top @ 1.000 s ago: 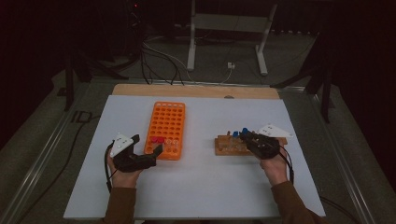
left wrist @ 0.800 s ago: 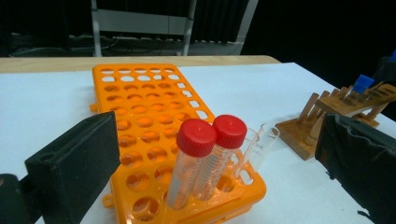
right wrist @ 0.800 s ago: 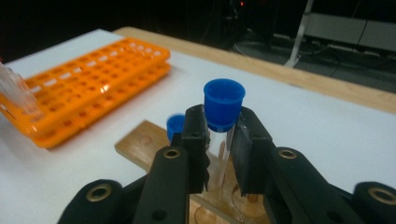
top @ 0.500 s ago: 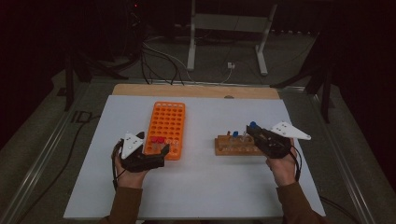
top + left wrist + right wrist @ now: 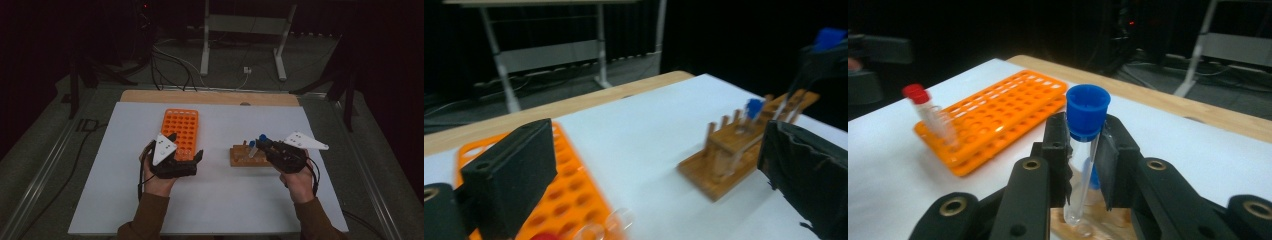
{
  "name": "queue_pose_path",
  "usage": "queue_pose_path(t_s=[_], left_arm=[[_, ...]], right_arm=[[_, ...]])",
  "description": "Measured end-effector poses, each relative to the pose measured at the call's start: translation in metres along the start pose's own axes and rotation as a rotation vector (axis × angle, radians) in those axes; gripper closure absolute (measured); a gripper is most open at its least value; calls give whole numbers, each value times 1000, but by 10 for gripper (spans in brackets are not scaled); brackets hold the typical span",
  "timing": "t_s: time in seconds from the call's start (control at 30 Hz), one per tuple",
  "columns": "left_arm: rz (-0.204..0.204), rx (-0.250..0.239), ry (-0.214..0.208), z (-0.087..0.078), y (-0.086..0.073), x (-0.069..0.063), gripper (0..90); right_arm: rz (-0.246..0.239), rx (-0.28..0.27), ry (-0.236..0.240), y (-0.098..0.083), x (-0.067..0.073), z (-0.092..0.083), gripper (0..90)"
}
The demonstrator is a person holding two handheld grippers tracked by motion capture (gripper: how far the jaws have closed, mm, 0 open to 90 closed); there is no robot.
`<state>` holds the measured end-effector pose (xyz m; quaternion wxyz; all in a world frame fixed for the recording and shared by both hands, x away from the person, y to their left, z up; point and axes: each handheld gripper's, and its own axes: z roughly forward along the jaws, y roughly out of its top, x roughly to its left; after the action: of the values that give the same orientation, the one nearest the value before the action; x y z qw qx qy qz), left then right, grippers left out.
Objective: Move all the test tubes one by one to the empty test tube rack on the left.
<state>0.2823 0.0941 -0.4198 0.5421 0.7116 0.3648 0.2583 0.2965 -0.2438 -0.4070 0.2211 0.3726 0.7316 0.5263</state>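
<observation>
We counted two racks, orange rack [image 5: 181,129] and wooden rack [image 5: 245,156]. Right gripper [image 5: 1083,150] clamped a blue-capped tube [image 5: 1085,145] just above the wooden rack; left gripper [image 5: 187,161] stood released beside the orange rack.

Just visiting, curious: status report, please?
Right gripper shut on blue-capped tube, above wooden rack. Left gripper open by orange rack. Nothing in the way.
</observation>
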Motion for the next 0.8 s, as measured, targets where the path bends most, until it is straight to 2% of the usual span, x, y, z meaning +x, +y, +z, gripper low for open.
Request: queue_pose_path(t_s=[0.2, 0.4, 0.47, 0.57, 0.63, 0.8], left_arm=[[4, 26, -94, 20, 3, -19, 94], [32, 88, -189, 40, 1, -42, 105], [56, 109, -206, 47, -2, -51, 135], [53, 120, -230, 54, -4, -58, 193], [44, 125, -268, 58, -5, -60, 285], [83, 140, -287, 65, -7, -67, 485]], right_arm=[[-17, 26, 53, -2, 14, 6, 766], [-14, 44, 96, -4, 22, 12, 765], [-11, 50, 111, -4, 24, 14, 765], [-13, 57, 125, -5, 28, 16, 766], [-12, 55, 136, -4, 30, 16, 766], [1, 58, 157, -5, 31, 17, 766]])
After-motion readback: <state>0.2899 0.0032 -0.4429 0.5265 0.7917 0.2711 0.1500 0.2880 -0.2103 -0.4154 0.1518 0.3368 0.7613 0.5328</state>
